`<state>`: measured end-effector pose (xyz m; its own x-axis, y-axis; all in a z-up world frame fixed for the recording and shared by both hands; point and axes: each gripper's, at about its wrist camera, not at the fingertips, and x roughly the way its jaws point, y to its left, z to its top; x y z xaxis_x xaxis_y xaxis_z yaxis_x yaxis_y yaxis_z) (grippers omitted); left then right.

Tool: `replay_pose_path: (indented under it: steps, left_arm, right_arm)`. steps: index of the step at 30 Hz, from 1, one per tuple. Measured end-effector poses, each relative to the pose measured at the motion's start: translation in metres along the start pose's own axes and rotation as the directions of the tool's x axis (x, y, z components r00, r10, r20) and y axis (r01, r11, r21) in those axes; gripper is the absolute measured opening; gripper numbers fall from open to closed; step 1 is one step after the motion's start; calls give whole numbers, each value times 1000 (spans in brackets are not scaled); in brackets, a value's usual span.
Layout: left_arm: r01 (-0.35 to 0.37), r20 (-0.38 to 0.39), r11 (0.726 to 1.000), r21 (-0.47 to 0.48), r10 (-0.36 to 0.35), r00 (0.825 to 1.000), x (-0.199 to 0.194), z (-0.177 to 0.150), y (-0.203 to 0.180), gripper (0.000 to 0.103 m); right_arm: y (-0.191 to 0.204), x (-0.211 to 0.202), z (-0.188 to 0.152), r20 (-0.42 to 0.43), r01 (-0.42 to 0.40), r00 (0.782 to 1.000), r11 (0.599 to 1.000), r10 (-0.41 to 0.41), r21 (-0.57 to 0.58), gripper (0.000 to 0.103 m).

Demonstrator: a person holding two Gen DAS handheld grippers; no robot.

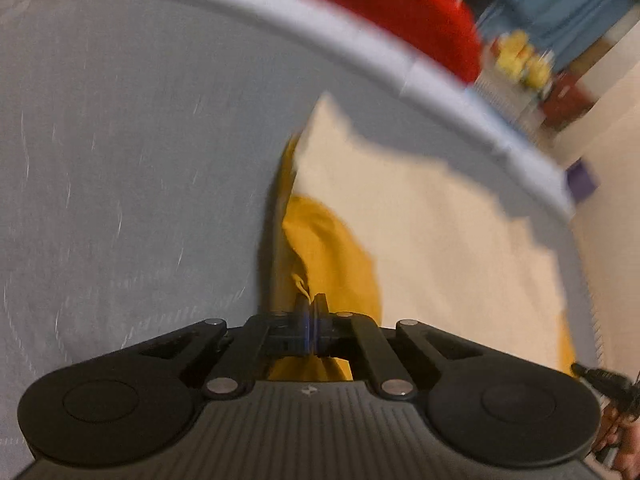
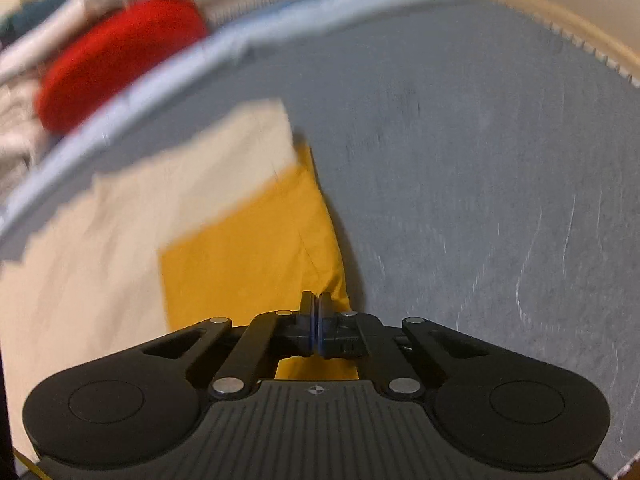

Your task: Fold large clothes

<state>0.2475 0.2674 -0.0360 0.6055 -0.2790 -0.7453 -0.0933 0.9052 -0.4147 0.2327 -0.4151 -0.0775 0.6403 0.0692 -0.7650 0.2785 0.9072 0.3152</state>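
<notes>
A large garment with a mustard-yellow side (image 1: pixel 328 248) and a cream side (image 1: pixel 420 216) hangs over the grey mat (image 1: pixel 140 160). My left gripper (image 1: pixel 309 300) is shut on a bunched yellow edge of it. In the right wrist view the same garment shows yellow (image 2: pixel 248 240) and cream (image 2: pixel 120 216) parts, stretched to the left of my right gripper (image 2: pixel 317 298), which is shut on a yellow corner. Both views are blurred by motion.
The grey mat (image 2: pixel 480 160) has a pale blue border (image 2: pixel 160 76) at its far edge. Beyond the edge lie a red cloth (image 1: pixel 392 8) and other piled clothes (image 2: pixel 16 120). The other hand shows at the lower right of the left wrist view (image 1: pixel 616 432).
</notes>
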Motion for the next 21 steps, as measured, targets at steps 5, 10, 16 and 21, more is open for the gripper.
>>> replay_pose_path:
  steps: [5,10,16,21]
  left_arm:
    - [-26,58,1000,14,25,998,-11,0,-1,2]
    - [-163,4,982,93,163,987,1,-5,-6,7]
    - [-1,25,954,299,-7,1000,-22,-20,-32,13]
    - [-139,-226,865,482,276,934,33,-55,-26,28]
  right_arm:
    - [12,-19,5,128,-5,992,999,9,-32,0]
    - [3,8,-2,-37,124,991,992,-125,-14,11]
    - [18,-23,-2,100,58,994,988,-44,-141,17]
    - [17,9,-26,-138,59,985,963,-99,-263,17]
